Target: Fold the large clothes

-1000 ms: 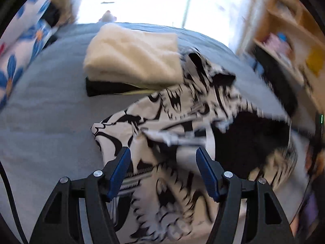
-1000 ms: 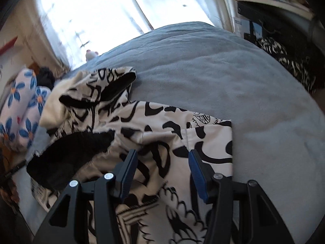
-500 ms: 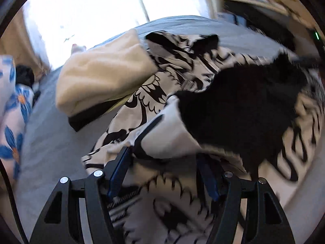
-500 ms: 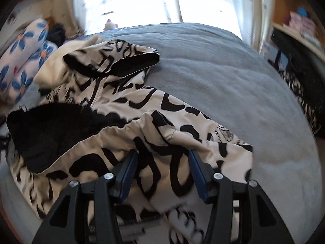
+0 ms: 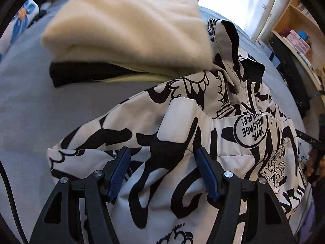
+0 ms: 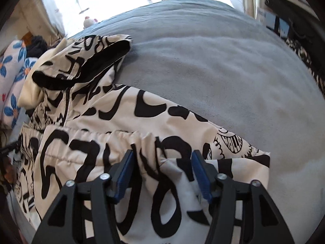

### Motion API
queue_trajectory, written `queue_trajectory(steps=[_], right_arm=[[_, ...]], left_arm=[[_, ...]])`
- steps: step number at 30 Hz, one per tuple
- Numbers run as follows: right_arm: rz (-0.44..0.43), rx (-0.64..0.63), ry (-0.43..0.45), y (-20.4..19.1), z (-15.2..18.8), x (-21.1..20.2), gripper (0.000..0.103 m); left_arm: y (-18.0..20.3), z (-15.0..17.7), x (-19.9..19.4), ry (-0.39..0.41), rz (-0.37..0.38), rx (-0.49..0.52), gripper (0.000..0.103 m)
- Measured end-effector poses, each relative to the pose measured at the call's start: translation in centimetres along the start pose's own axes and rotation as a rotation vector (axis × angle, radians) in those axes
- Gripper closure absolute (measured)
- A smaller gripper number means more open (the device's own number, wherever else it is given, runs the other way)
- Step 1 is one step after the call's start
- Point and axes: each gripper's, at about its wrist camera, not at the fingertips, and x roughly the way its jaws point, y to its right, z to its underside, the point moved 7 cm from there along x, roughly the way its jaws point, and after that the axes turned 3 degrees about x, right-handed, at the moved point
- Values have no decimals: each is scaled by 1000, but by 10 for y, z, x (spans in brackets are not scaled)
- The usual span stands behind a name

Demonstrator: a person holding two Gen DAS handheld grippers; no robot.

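A white padded jacket with black cartoon print [image 5: 254, 134] lies on the grey bed cover [image 5: 30, 101], its lower part folded up over the body. My left gripper [image 5: 162, 162] is shut on a thick fold of it near the left edge, with cloth bulging between the blue pads. From the right wrist, the same jacket [image 6: 101, 134] stretches left, its hood [image 6: 85, 61] toward the window. My right gripper [image 6: 161, 162] sits over the gathered hem at the jacket's right corner. Its jaws are opening, with cloth still lying between them.
A folded cream fleece [image 5: 126, 26] on a black garment [image 5: 81, 73] lies just beyond the jacket, touching its hood. Flowered pillows [image 6: 12, 71] sit at the far left. Shelves [image 5: 294, 30] and dark clutter stand beside the bed on the right. Bare grey cover [image 6: 223, 71] stretches right of the jacket.
Both grippers moved forward and down with the jacket's lower part, folding it over the black lining, which is now covered. The right jaws have widened.
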Motion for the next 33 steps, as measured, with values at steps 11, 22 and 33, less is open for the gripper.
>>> queue_trajectory(steps=[11, 22, 33], right_arm=[[-77, 55, -21, -2, 4, 14, 67], [8, 47, 207, -13, 4, -65, 103], [-66, 71, 176, -22, -28, -74, 101]], left_arm=[[5, -11, 11, -32, 105, -8, 66], [32, -13, -60, 157, -54, 42, 95], [19, -18, -70, 188, -125, -8, 96]])
